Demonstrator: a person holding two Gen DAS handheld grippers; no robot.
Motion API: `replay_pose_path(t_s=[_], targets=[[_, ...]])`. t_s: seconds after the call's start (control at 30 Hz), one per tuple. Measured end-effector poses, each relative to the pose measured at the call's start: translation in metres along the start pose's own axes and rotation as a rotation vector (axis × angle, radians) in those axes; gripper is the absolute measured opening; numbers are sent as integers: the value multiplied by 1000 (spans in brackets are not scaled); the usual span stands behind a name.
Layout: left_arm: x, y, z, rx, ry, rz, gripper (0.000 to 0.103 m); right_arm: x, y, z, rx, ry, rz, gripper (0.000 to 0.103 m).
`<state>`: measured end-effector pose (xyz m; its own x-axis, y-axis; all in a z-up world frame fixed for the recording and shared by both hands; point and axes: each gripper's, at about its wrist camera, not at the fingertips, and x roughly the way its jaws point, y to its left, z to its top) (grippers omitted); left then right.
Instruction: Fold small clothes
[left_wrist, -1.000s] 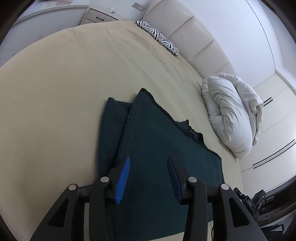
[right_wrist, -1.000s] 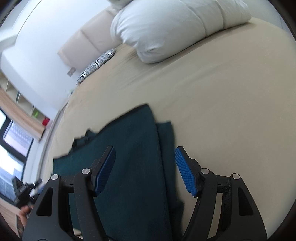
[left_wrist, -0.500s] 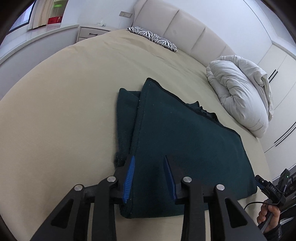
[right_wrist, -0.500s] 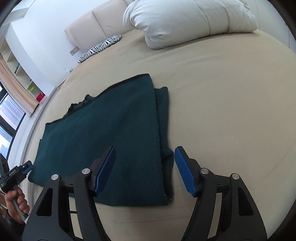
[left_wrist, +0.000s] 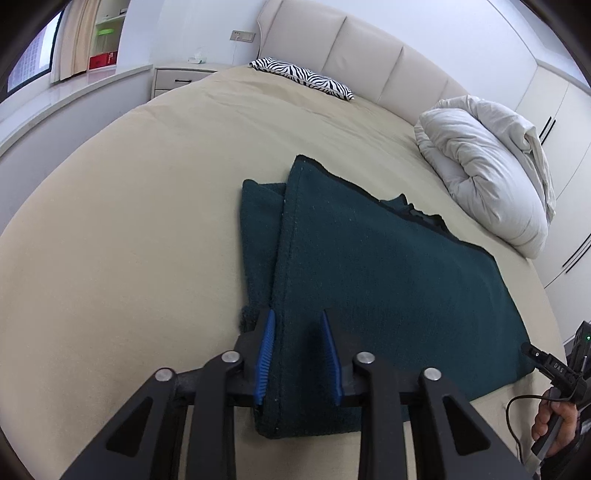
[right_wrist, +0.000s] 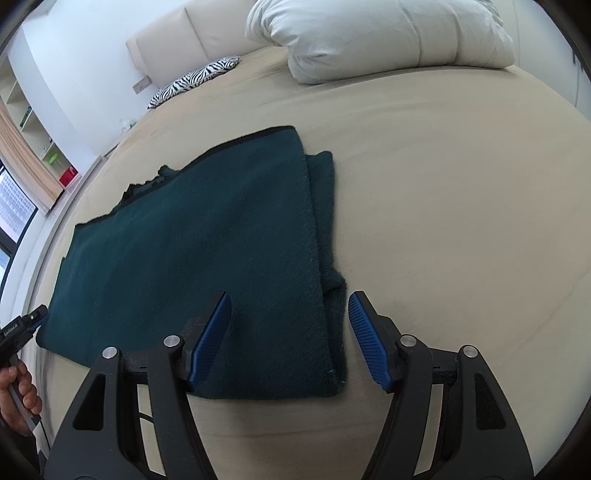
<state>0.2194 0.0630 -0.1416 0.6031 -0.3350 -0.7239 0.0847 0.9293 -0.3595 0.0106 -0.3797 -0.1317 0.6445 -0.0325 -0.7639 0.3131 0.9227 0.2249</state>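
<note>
A dark green garment (left_wrist: 369, 266) lies flat on the beige bed, with a side part folded in along its left edge. It also shows in the right wrist view (right_wrist: 207, 240), folded in along its right edge. My left gripper (left_wrist: 297, 321) is open and narrow, its jaws either side of the near left fold edge. My right gripper (right_wrist: 290, 301) is open wide over the garment's near right corner. Neither holds cloth.
A white rolled duvet (left_wrist: 487, 177) lies at the bed's right side. A zebra-print pillow (left_wrist: 303, 75) sits by the padded headboard (left_wrist: 369, 55). A nightstand (left_wrist: 177, 75) stands beyond the bed. The other hand-held gripper shows at the right edge (left_wrist: 554, 373).
Both grippers have drawn back and lowered toward the garment's near edge. The left jaws have narrowed. The garment lies as before.
</note>
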Motion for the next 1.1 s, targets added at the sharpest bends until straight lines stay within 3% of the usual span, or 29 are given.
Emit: replay_pose_path(t_s=[0.03, 0.2, 0.27, 0.33, 0.47, 0.67, 1.1], targets=[[1, 1, -1, 1, 7, 4, 12, 1, 1, -1, -4, 2, 2, 64], [-1, 0, -2, 33, 6, 16, 9, 3, 5, -4, -32, 10, -17, 60], [-4, 0, -3, 29, -3, 23, 9, 3, 5, -4, -42, 11, -27, 52], [-7, 4, -3, 6, -10, 17, 9, 2, 6, -4, -50, 16, -37, 34], [-15, 13, -12, -27, -20, 7, 8, -2, 10, -3, -73, 4, -57, 25], [-17, 26, -31, -64, -22, 12, 8, -8, 13, -7, -89, 1, -61, 25], [-9, 35, -35, -97, -22, -28, 13, -27, -4, -16, -25, -27, -17, 27]])
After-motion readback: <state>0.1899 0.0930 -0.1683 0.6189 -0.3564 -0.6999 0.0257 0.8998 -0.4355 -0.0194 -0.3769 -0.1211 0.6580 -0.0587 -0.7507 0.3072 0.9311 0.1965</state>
